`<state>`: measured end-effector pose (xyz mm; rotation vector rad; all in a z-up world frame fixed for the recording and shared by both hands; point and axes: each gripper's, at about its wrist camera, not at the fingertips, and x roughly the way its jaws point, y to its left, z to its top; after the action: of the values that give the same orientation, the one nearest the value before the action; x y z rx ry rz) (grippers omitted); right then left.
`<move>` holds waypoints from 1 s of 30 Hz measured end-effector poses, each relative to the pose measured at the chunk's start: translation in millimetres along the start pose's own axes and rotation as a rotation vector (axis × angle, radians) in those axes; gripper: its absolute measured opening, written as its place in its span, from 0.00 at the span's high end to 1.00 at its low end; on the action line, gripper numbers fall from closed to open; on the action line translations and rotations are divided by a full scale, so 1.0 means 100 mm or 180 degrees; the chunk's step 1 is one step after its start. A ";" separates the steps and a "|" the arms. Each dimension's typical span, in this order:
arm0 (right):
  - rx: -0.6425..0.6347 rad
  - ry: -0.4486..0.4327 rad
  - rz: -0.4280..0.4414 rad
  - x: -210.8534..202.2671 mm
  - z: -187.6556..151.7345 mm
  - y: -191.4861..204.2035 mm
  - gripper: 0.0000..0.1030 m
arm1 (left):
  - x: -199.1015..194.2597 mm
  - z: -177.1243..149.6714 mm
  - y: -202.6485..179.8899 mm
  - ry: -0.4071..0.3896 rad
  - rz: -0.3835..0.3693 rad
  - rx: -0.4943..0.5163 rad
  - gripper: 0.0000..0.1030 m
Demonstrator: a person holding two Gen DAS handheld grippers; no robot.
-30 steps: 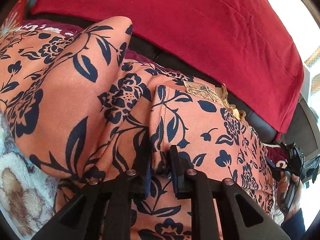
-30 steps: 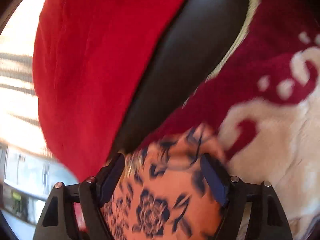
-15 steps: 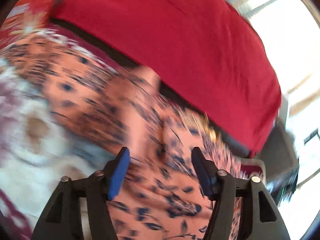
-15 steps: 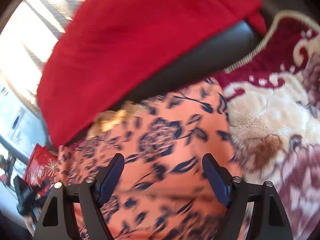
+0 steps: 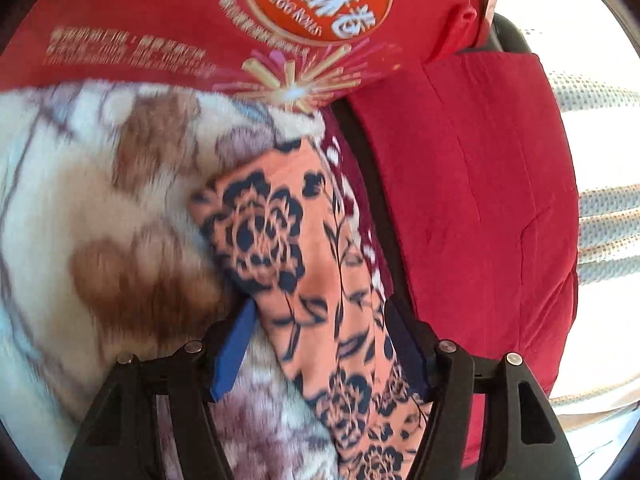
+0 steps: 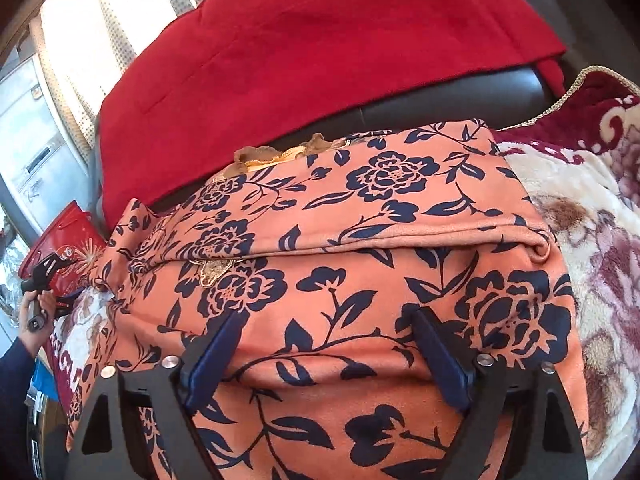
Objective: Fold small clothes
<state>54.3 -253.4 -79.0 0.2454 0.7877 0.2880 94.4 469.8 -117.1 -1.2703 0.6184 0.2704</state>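
Note:
An orange garment with a navy flower print (image 6: 360,240) lies folded over on a plush floral blanket (image 6: 592,240). My right gripper (image 6: 332,344) is open and hovers just above the garment's near part. In the left wrist view a narrow strip of the garment (image 5: 296,264), perhaps a sleeve, lies on the blanket (image 5: 100,220). My left gripper (image 5: 324,344) is open, its jaws on either side of that strip. The left gripper also shows at the far left of the right wrist view (image 6: 44,276), held in a hand.
A red blanket (image 6: 320,40) covers the dark sofa back (image 6: 440,96) behind the garment. A red printed bag (image 5: 240,24) stands close at the left end. Curtains and a window (image 6: 80,60) are beyond the sofa.
My left gripper has let go of the garment, opened and swung left to the narrow strip near the red bag. My right gripper has pulled back from the garment's far edge.

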 end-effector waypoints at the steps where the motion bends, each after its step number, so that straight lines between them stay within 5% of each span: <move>1: -0.0002 -0.0008 -0.0003 -0.01 0.01 0.01 0.13 | 0.02 0.03 0.01 -0.0022 0.0029 -0.0008 0.35; 3: -0.0015 -0.0013 -0.0015 -0.03 0.04 0.02 0.12 | 0.06 0.05 0.03 -0.0065 0.0173 -0.0009 0.47; 8: -0.0019 -0.0014 -0.0004 -0.01 0.01 0.04 0.12 | 0.10 0.08 0.02 -0.0149 0.0770 0.0083 0.93; 10: -0.0011 -0.0019 0.0012 -0.01 0.01 0.02 0.12 | 0.06 0.05 -0.09 -0.0194 0.0971 0.0282 0.95; 13: 0.0009 -0.0030 0.0044 0.00 0.01 0.00 0.12 | -0.08 -0.16 -0.63 -0.0468 0.1208 0.1003 0.96; 16: 0.0040 -0.0047 0.0079 0.00 0.02 -0.02 0.12 | -0.30 -0.61 -1.40 -0.0657 0.0947 0.1723 0.96; 20: 0.0091 -0.0065 0.0112 -0.01 0.02 -0.03 0.12 | -0.62 -1.61 -2.47 -0.0670 0.0169 0.2557 0.96; 23: 0.0105 -0.0074 0.0118 -0.02 0.01 -0.04 0.12 | -0.70 -2.59 -3.09 -0.0458 -0.0406 0.3066 0.96; 27: 0.0155 -0.0094 0.0148 -0.03 0.00 -0.05 0.12 | -0.37 -3.62 -3.41 0.0073 -0.0668 0.3446 0.95; 28: 0.0169 -0.0099 0.0155 -0.04 0.00 -0.05 0.12 | -0.20 -3.90 -3.40 0.0262 -0.0625 0.3603 0.90; 30: 0.0211 -0.0117 0.0187 -0.06 -0.01 -0.07 0.12 | 0.11 -4.25 -3.29 0.0672 -0.0410 0.3849 0.47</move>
<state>51.2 -261.9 -77.9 0.3358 0.7552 0.3121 153.4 -29.6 72.0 -0.1586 0.6990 -0.3340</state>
